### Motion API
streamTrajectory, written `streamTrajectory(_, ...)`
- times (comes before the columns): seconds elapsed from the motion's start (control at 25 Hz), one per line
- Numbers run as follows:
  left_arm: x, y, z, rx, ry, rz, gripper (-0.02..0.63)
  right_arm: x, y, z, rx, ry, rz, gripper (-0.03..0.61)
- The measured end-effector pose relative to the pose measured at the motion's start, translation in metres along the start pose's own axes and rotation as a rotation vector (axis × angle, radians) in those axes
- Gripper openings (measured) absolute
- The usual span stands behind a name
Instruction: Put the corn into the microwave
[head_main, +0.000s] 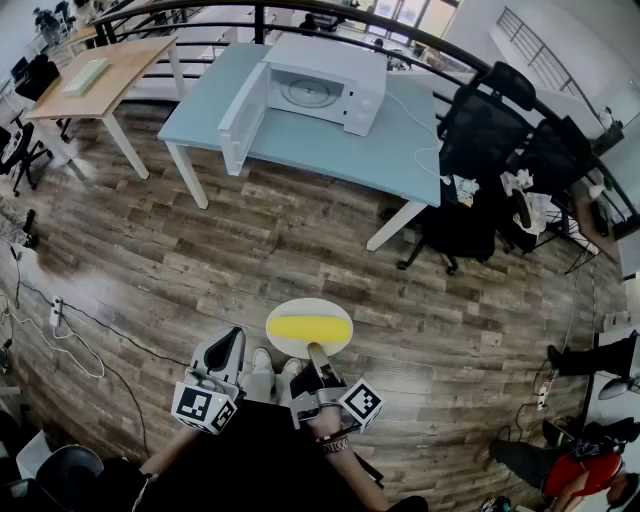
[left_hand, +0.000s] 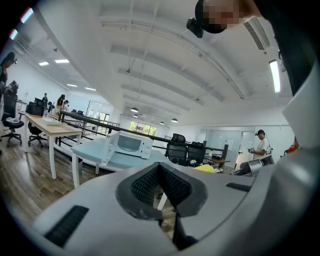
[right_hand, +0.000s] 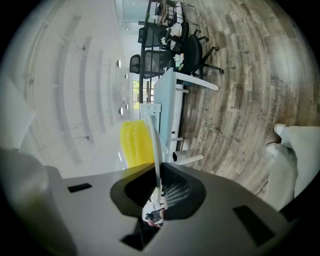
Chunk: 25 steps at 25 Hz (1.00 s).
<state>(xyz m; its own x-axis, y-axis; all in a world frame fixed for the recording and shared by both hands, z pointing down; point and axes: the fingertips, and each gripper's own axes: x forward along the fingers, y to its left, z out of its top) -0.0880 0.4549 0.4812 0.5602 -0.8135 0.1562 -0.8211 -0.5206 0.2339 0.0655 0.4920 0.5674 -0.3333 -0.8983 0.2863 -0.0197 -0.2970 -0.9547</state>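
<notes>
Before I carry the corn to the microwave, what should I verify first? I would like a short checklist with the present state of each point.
1. Right gripper clamped on the plate rim: ok.
2. Corn lying on the plate: ok.
3. Door of the microwave open: ok.
4. Microwave within reach: not ok, it stands on the table far across the floor.
5. Left gripper free: ok, shut with nothing between its jaws.

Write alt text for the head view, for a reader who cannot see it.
The right gripper holds a white plate of yellow corn by its rim, above a wooden floor. Ahead, a white microwave stands open on a blue table.
</notes>
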Motion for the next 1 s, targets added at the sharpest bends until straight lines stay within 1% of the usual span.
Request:
streamTrajectory(0.16, 0.001, 0.004, 0.001, 0.013, -0.003, 0.001, 0.002, 0.005, 0.000, -0.003, -0.004, 0.006, 0.001, 0.025)
streamTrajectory(0.44, -0.002, 0.013, -0.001, 0.009, -0.008, 0.008, 0.002, 0.009, -0.002, -0.010, 0.004, 0.011, 0.001, 0.025)
streamTrajectory(0.72, 0.005, 0.013, 0.001, 0.020, 0.002, -0.006, 0.002, 0.012, 0.001, -0.007, 0.015, -0.012, 0.013, 0.023)
streamTrajectory(0.88, 0.005, 0.019, 0.001, 0.011, -0.014, -0.011, 0.002, 0.014, 0.001, -0.007, -0.004, -0.021, 0.004, 0.023)
streamTrajectory(1.0, 0.007, 0.024, 0.005, 0.017, -0.018, -0.019, 0.002, 0.019, 0.002, -0.012, 0.008, -0.027, 0.002, 0.023)
